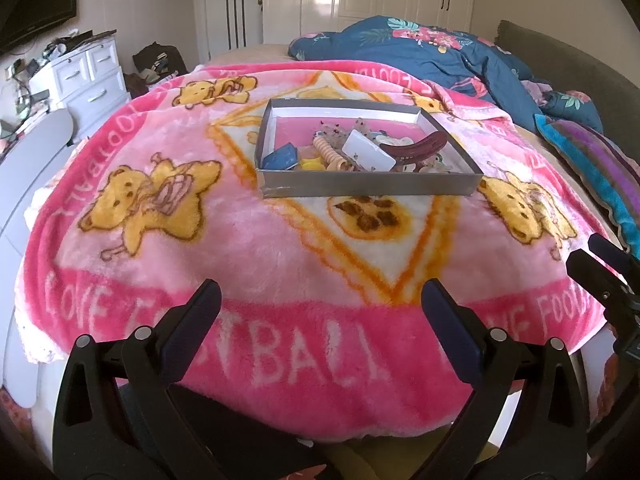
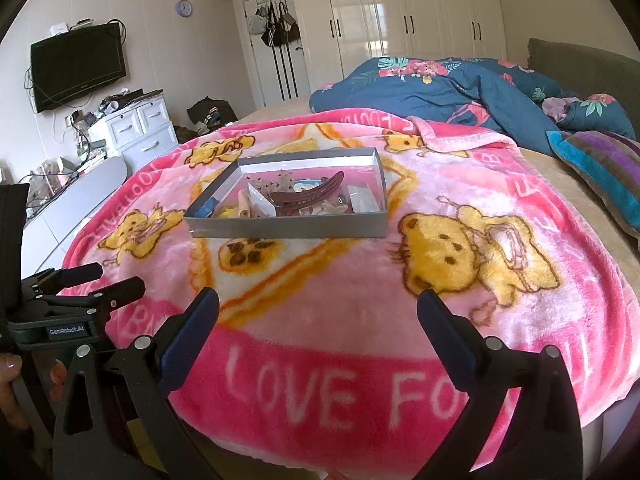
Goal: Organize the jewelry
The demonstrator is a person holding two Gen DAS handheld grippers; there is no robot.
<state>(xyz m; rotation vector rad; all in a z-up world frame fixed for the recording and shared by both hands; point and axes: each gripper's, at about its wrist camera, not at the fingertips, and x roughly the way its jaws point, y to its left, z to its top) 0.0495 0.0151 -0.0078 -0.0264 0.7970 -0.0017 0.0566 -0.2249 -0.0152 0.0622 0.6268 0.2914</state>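
Jewelry [image 1: 352,148] lay heaped in a tray [image 1: 360,190] well ahead of both grippers [image 1: 320,304] [image 2: 318,308], whose jaws gaped, empty, presumably poised for reaching.

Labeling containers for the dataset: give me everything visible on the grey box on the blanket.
The grey box is a shallow, open-topped rectangular tray, seemingly cardboard, with grey outer walls and a white inner rim. It lies flat on the pink blanket, over its central triangle print. Inside, mixed accessories are piled toward the near side, among them a dark red hair claw on top, a beige coil and a white card. The far part looks bare. Neither gripper touches it.
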